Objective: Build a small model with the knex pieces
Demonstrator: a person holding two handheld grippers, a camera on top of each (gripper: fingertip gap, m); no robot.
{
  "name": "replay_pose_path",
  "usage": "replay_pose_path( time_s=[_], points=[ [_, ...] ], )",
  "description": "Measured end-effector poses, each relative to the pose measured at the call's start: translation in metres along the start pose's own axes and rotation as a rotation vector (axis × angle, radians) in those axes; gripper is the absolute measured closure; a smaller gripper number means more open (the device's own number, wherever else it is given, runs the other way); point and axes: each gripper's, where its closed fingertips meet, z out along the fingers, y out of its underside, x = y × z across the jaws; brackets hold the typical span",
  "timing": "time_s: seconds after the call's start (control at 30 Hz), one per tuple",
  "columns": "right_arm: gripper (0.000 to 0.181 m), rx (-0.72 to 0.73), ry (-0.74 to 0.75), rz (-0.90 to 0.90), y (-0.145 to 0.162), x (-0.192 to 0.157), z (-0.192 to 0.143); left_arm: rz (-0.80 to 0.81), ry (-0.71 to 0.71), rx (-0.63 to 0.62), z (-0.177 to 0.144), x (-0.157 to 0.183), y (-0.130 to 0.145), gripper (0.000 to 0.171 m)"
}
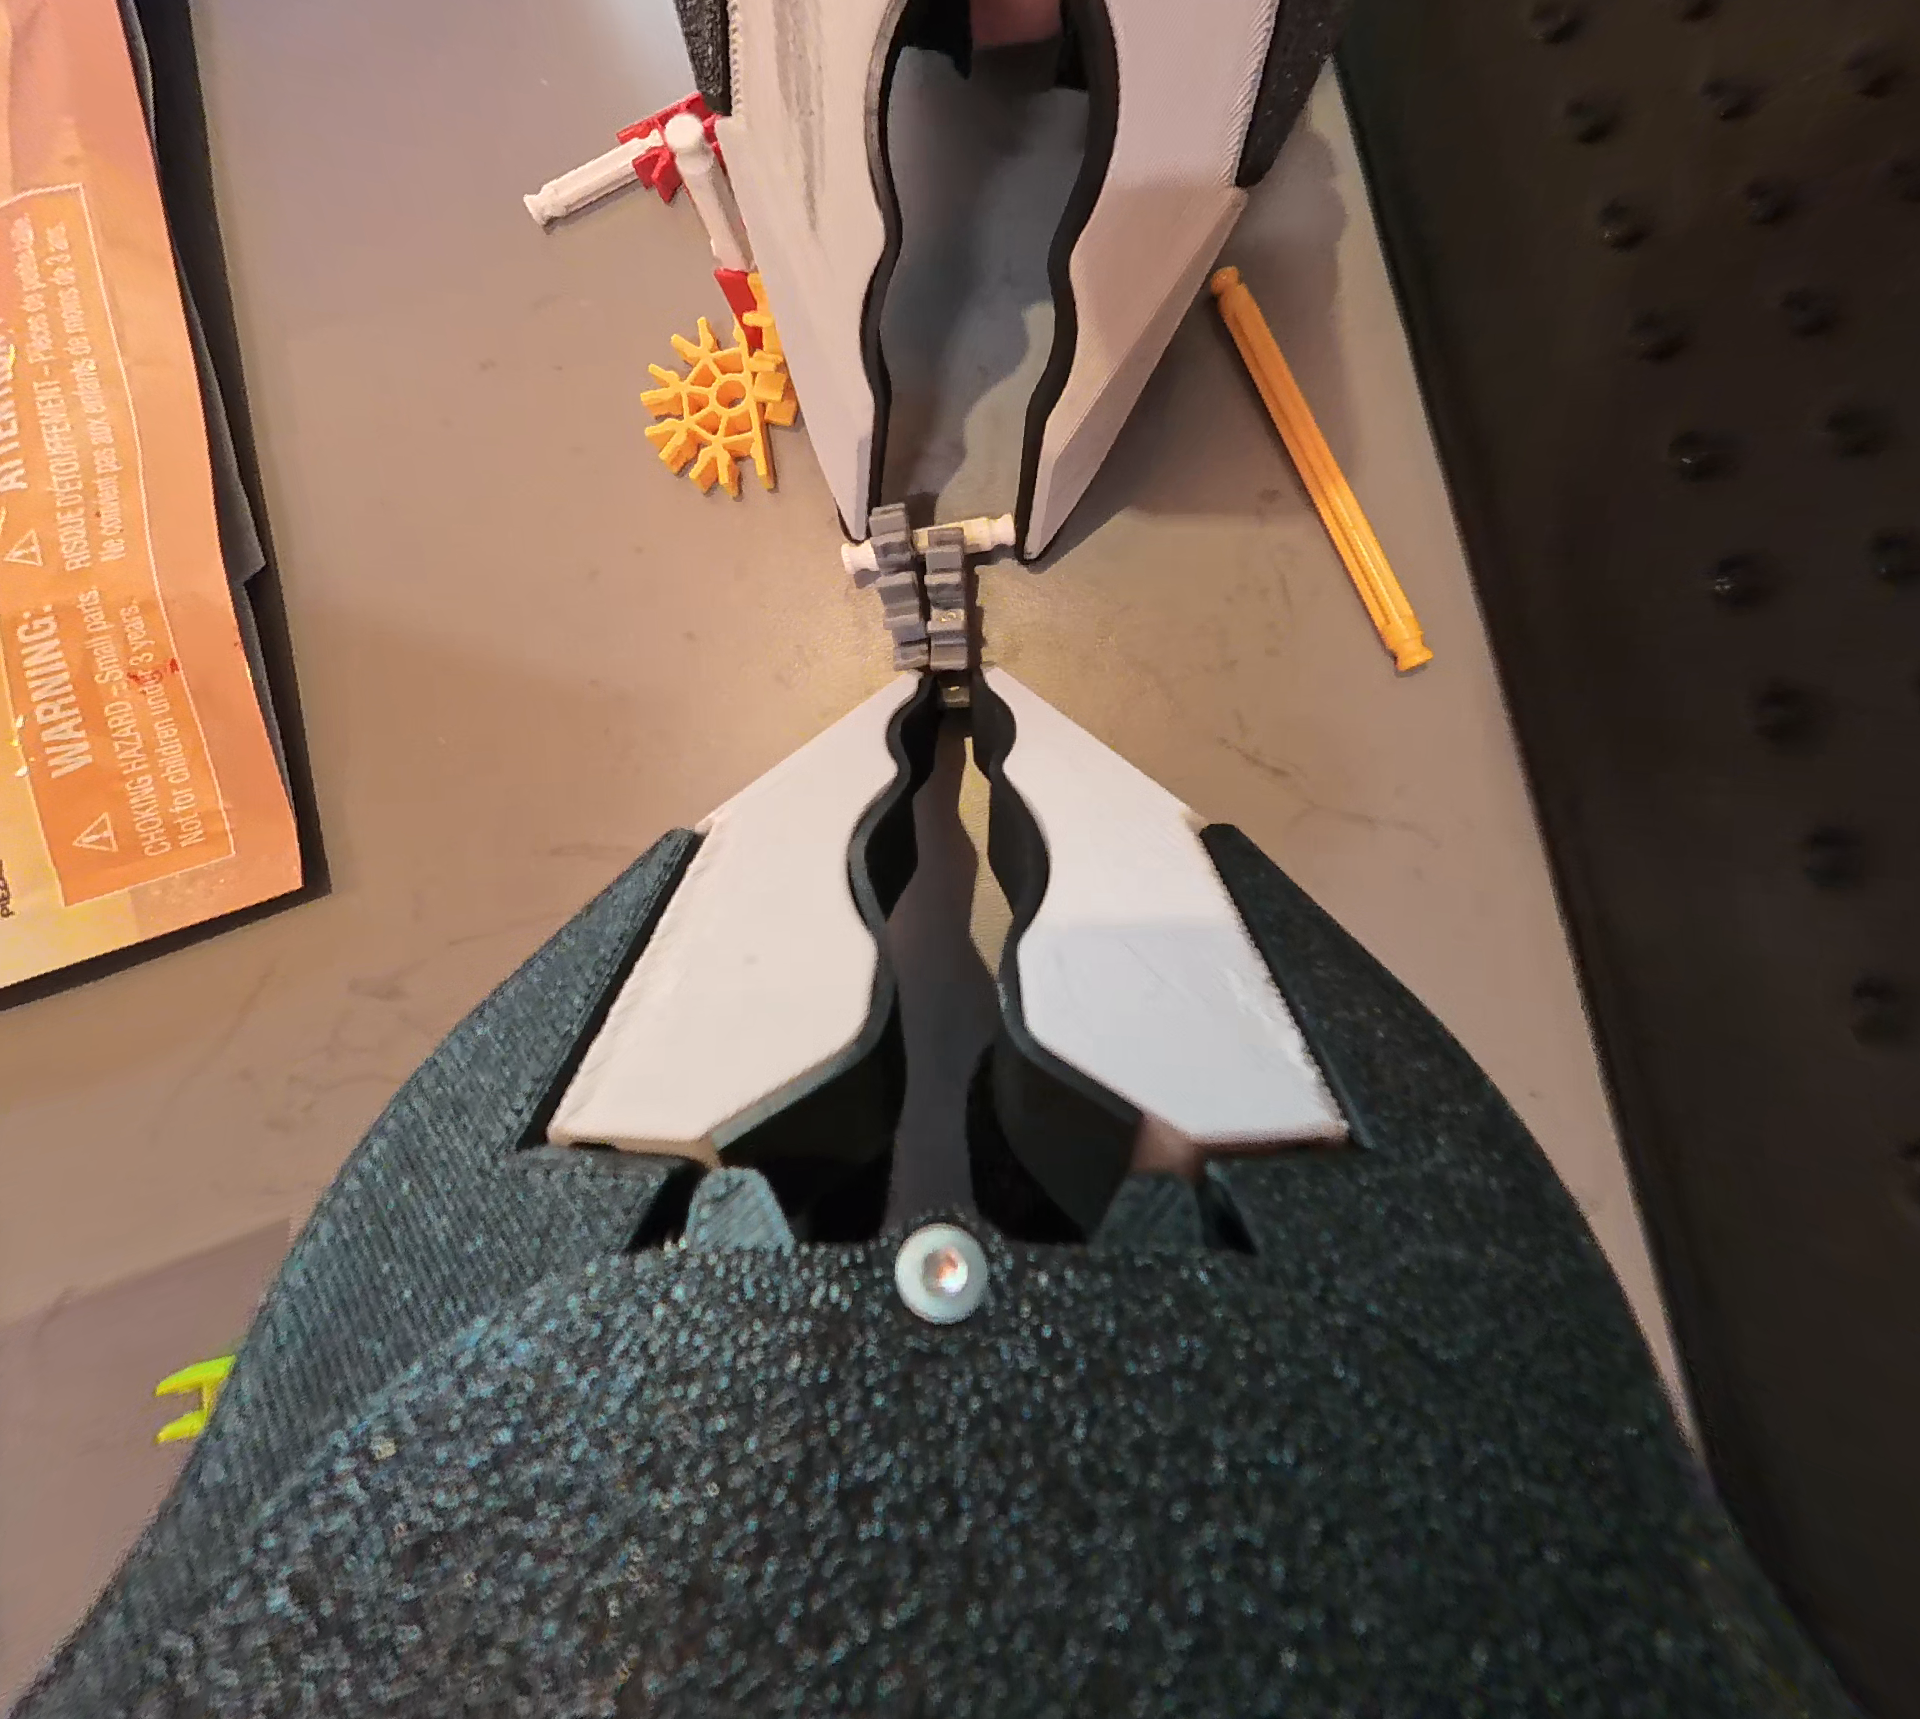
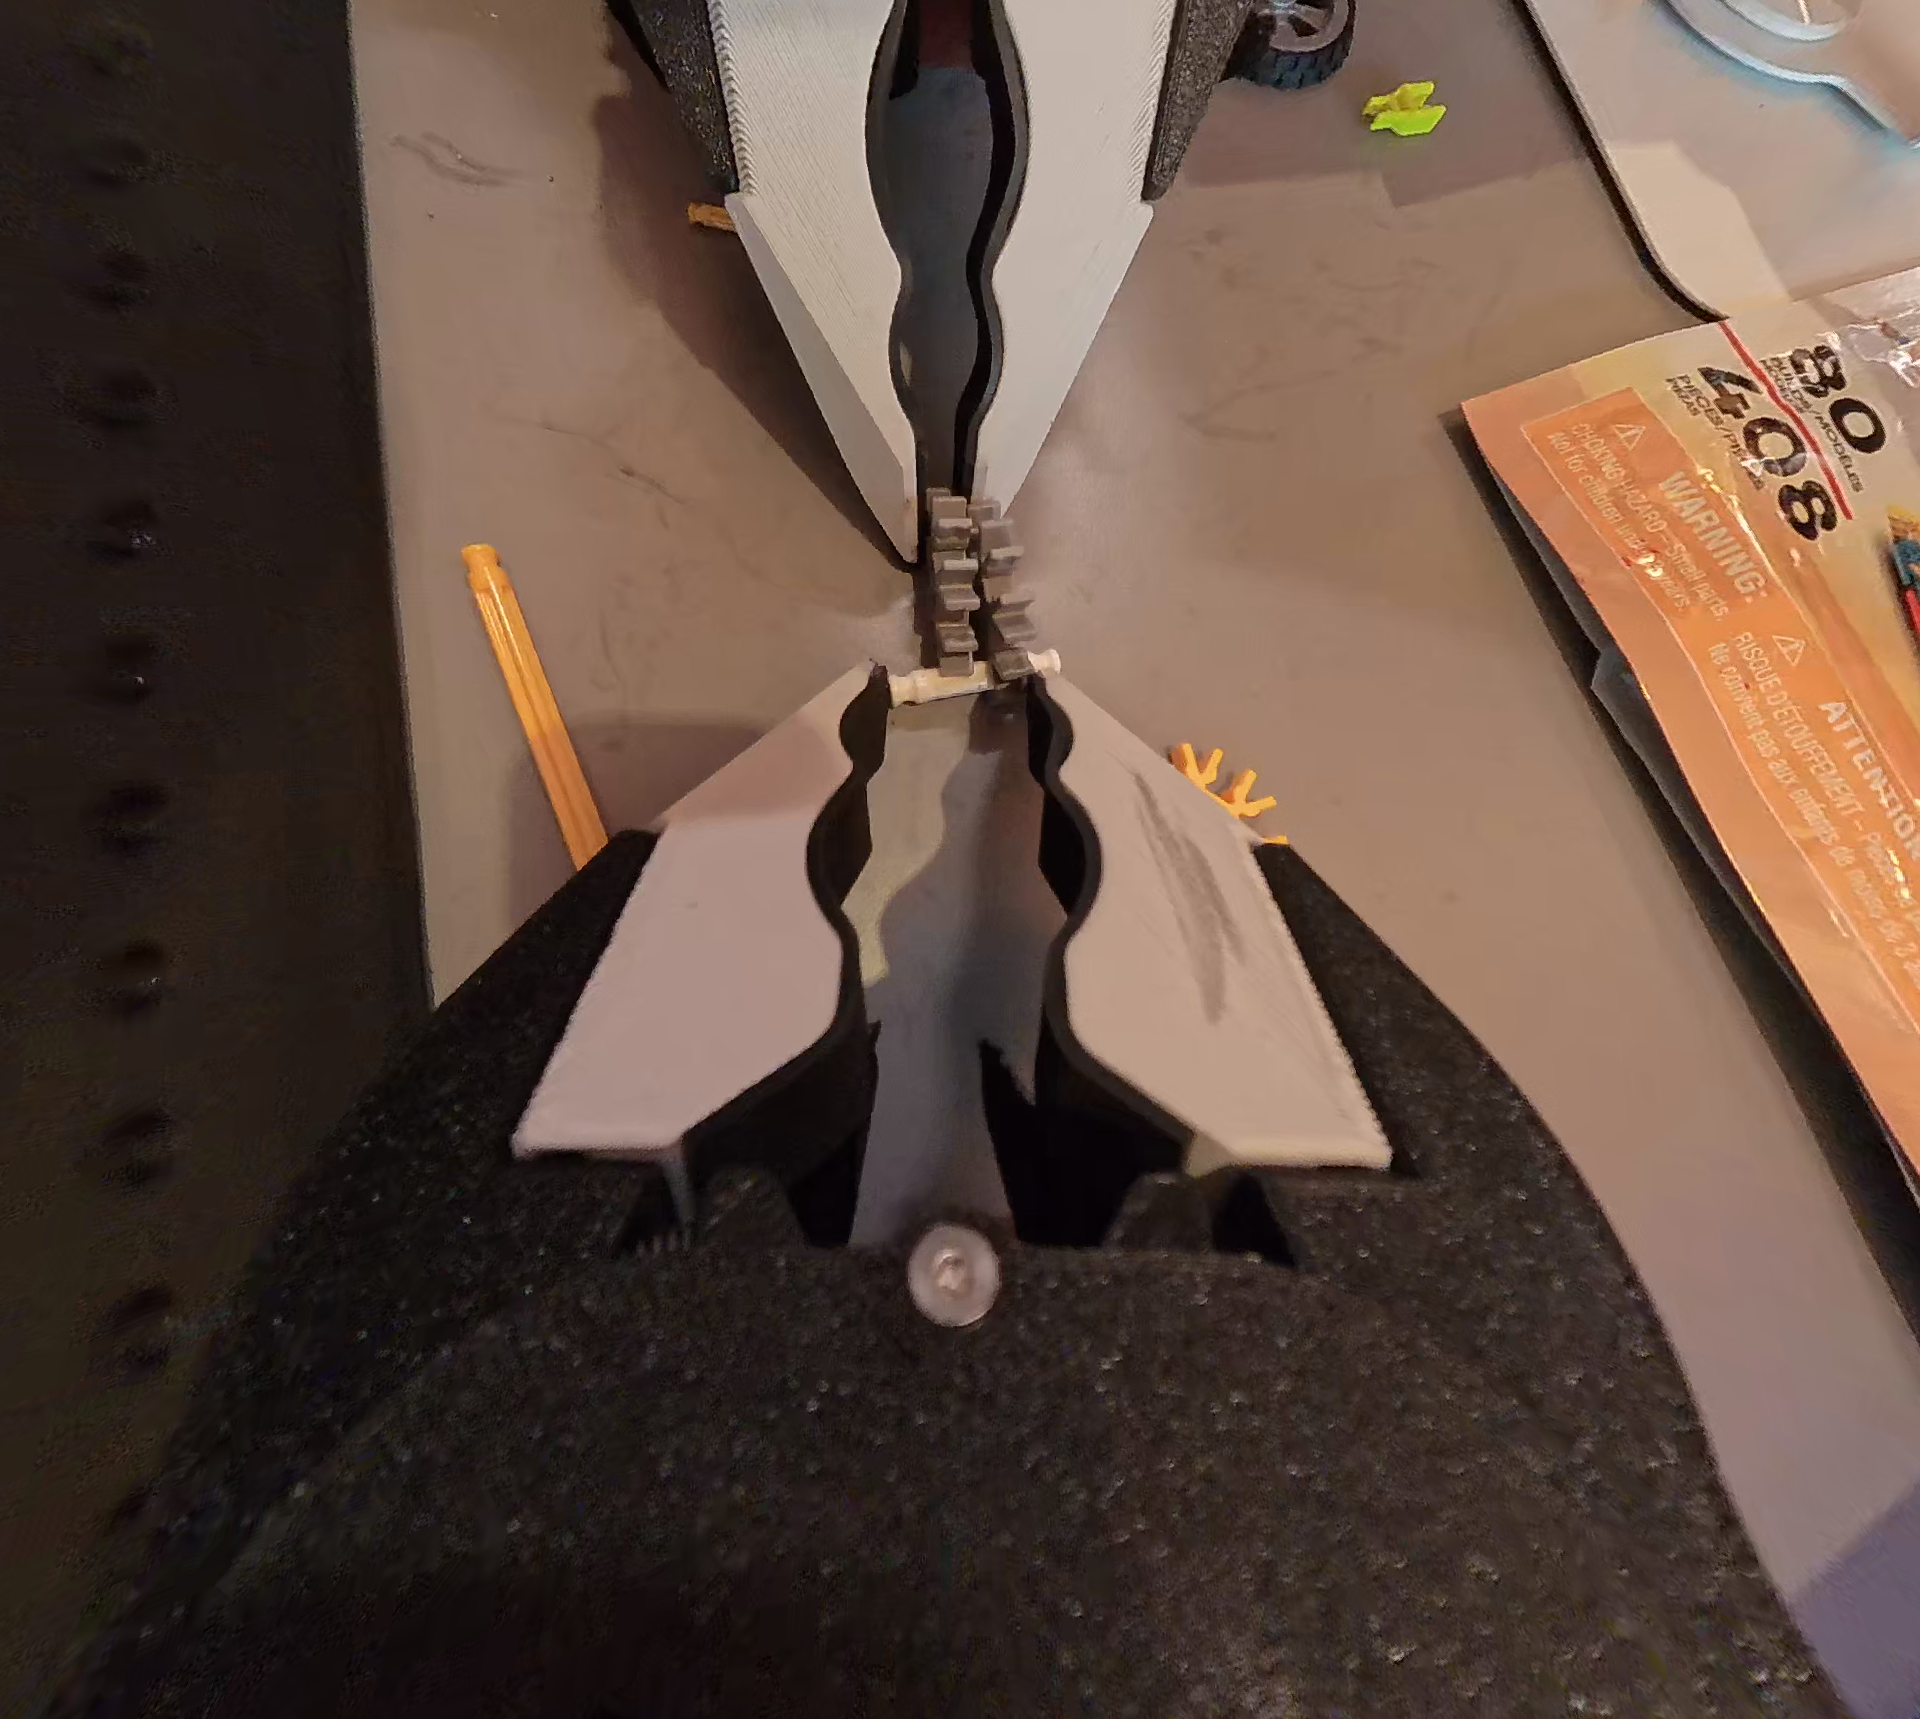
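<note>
Two grey toothed gears (image 1: 925,589) sit side by side on a short white rod (image 1: 982,531), held above the grey table (image 1: 468,682). My left gripper (image 1: 943,682) is shut on the lower edge of the gears. It shows from the far side in the right wrist view (image 2: 943,516). My right gripper (image 2: 954,690) faces it, jaws apart by about the rod's length. The white rod (image 2: 935,684) lies across just in front of its fingertips, and I cannot tell if they pinch it. The gears (image 2: 971,589) fill the gap between the two grippers. The right gripper also shows in the left wrist view (image 1: 945,531).
A yellow rod (image 1: 1320,474) lies beside a black dimpled mat (image 1: 1662,526). A yellow snowflake connector (image 1: 717,407) and a red-and-white assembly (image 1: 675,163) lie under the right gripper. There is also an orange printed bag (image 2: 1714,682), a toy wheel (image 2: 1299,22) and a green piece (image 2: 1403,109). My two grippers' fingertips are within a few centimetres of each other. From the left gripper's tips to the green piece (image 2: 1403,109) is close to 15 cm.
</note>
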Motion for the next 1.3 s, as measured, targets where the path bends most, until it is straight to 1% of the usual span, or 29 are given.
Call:
replay_pose_path(
  time_s=[0.5, 0.7, 0.8, 0.97, 1.1, 1.2, 1.3],
  points=[
    [0.157, 0.008, -0.026, -0.013, -0.0019, 0.0023, 0.0029, 0.011, -0.019, 0.024, 0.0002, 0.0011, -0.0009, 0.168],
    [0.155, -0.006, -0.055, 0.004, -0.0002, 0.0019, 0.0009, 0.030, -0.002, 0.001, -0.0002, 0.0008, -0.0003, 0.167],
    [0.148, -0.024, -0.100, 0.003, 0.0012, -0.0032, -0.0018, 0.024, 0.010, 0.003, 0.0000, 0.0008, -0.0005, 0.167],
    [0.143, -0.036, -0.146, 0.003, 0.0018, -0.0057, -0.0034, 0.031, 0.011, -0.004, 0.0000, 0.0009, -0.0008, 0.167],
    [0.155, -0.050, -0.156, -0.020, 0.0033, -0.0033, -0.0050, 0.031, 0.020, 0.000, 0.0004, 0.0014, -0.0014, 0.167],
    [0.155, -0.051, -0.173, -0.022, 0.0036, -0.0035, -0.0055, 0.029, 0.024, 0.003, 0.0004, 0.0015, -0.0016, 0.167],
    [0.156, -0.041, -0.152, -0.053, 0.0038, -0.0027, -0.0050, 0.030, 0.024, 0.006, 0.0004, 0.0017, -0.0016, 0.167]
  ],
)
